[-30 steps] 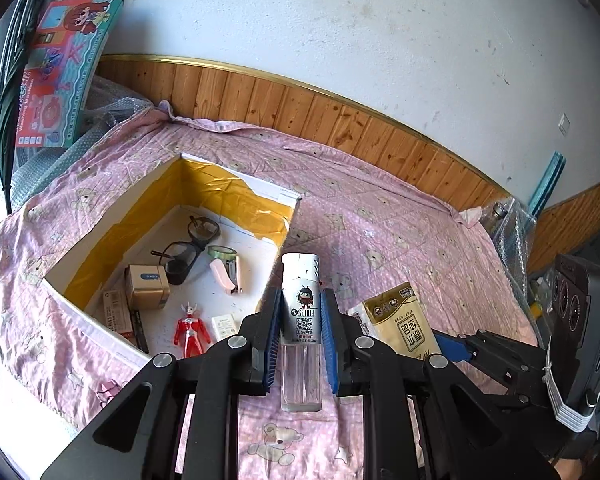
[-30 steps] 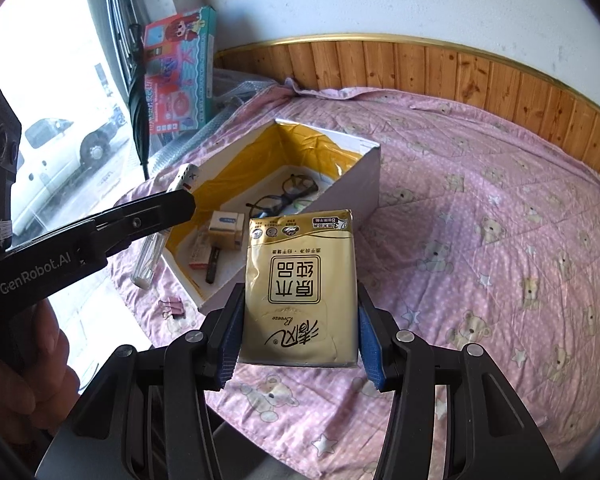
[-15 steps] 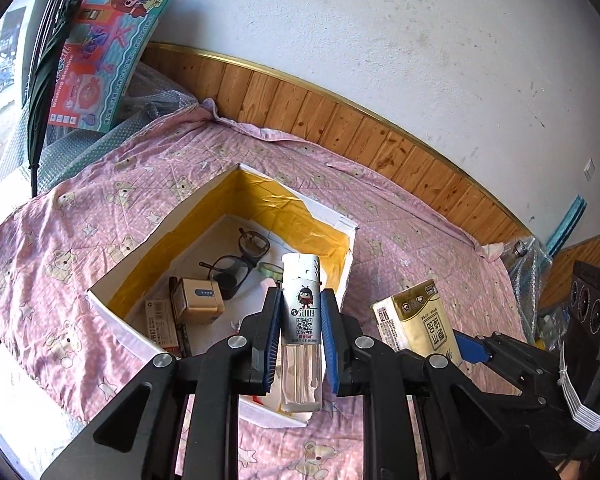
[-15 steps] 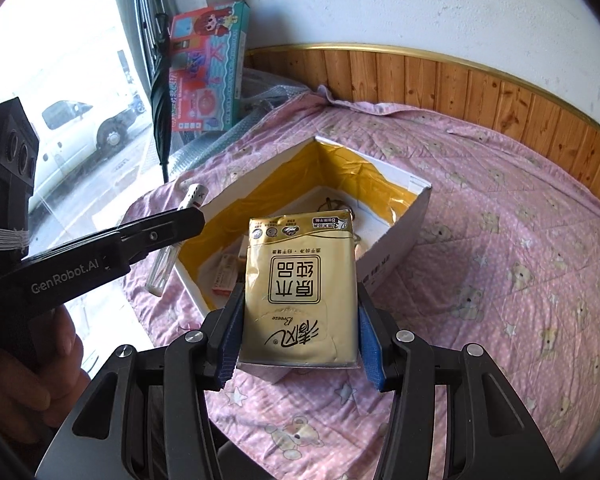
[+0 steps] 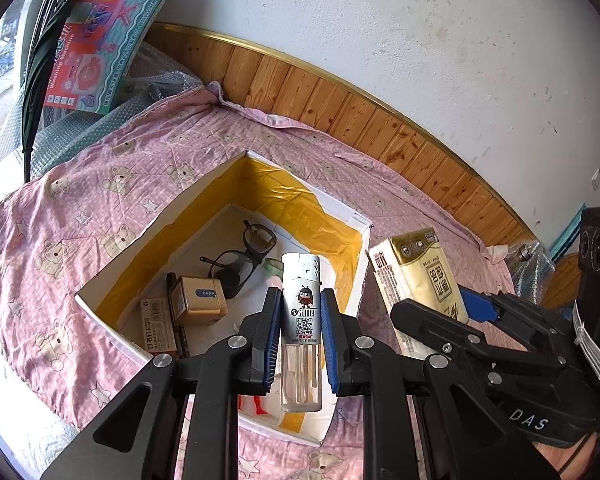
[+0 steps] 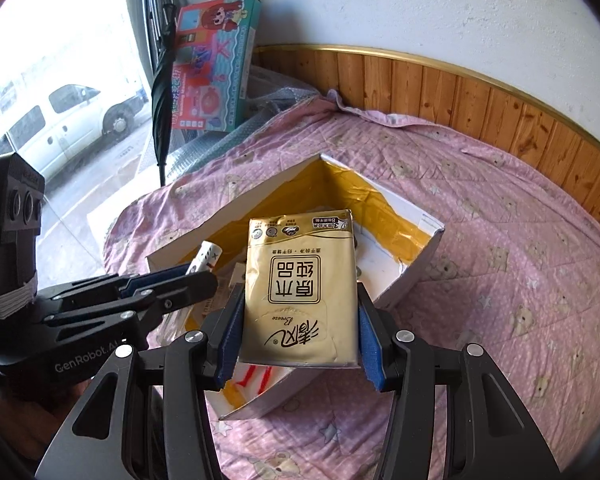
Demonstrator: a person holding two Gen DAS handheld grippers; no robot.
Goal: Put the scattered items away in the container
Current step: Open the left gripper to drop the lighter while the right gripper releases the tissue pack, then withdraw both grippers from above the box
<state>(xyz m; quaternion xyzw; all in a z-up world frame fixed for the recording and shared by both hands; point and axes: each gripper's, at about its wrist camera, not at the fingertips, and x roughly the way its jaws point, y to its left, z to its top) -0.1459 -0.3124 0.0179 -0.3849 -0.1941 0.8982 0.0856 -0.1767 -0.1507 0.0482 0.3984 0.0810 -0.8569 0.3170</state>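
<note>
Both tongs have advanced from beside the box to above it since the earlier frames; the box (image 5: 260, 216), formerly at 10 o'clock of the lighter, now lies directly beneath it in the left wrist view. Left tongs (image 5: 300, 336) are closed on the lighter (image 5: 301, 320), pads clamping its printed midsection on both sides. Right tongs (image 6: 298, 320) are closed on the tissue pack (image 6: 300, 292), pads pressing its two long edges.

Meaning for the task: transport appears essentially complete, and release into the box is judged the step in hand.

Lighter: long axis runs along the fingers of the left tongs, metal cap toward 12 o'clock, clear fuel body toward 6 o'clock and projecting behind the pads. It hangs over the near part of the box interior, not touching the floor of the box as far as can be told.

Tissue pack: long axis likewise along the fingers, sealed end toward 12 o'clock, broad printed face toward the camera. It hovers over the near right wall of the box, partly above the interior.

Box contents already in place: glasses (image 5: 240, 256) near the far corner, a gold case (image 5: 198, 300) and a small carton (image 5: 158, 330) at the left wall. All rests on a pink bed cover (image 6: 500, 240).
</note>
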